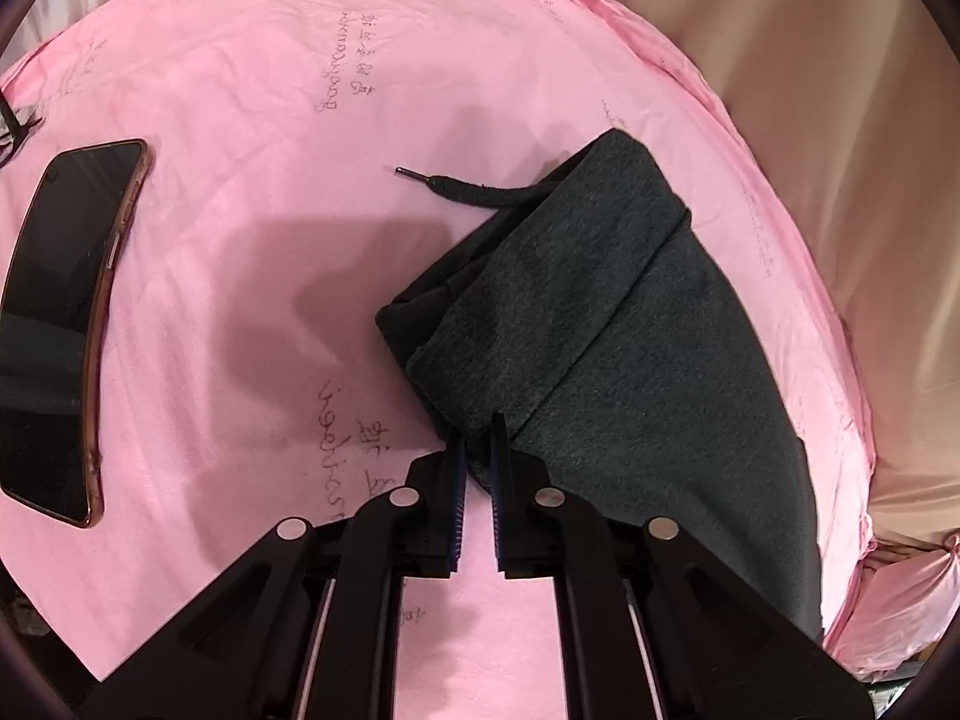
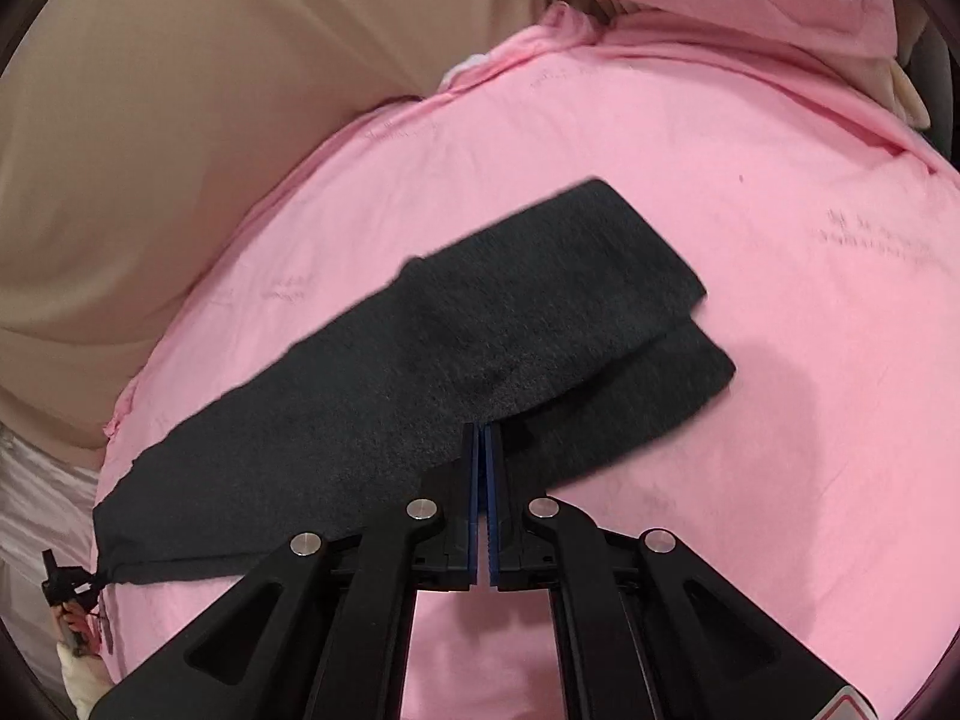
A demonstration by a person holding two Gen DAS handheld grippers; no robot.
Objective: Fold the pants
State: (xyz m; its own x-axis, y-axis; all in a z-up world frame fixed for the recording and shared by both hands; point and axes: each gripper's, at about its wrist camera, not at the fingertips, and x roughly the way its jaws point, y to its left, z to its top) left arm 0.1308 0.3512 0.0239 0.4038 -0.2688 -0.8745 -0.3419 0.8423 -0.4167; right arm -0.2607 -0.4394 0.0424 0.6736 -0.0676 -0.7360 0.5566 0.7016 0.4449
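Note:
Dark grey pants (image 1: 600,324) lie folded lengthwise on a pink sheet (image 1: 270,90). In the left wrist view the waistband end shows, with a black drawstring (image 1: 474,189) trailing left. My left gripper (image 1: 478,429) is shut on the near edge of the waist end. In the right wrist view the pants (image 2: 420,372) stretch from lower left to the leg ends at upper right, one leg end offset from the other. My right gripper (image 2: 480,429) is shut on the near edge of the legs.
A phone (image 1: 66,324) in a brown case lies on the sheet at the left. Beige fabric (image 1: 840,120) borders the pink sheet's far edge, also in the right wrist view (image 2: 150,150). Handwriting marks the sheet.

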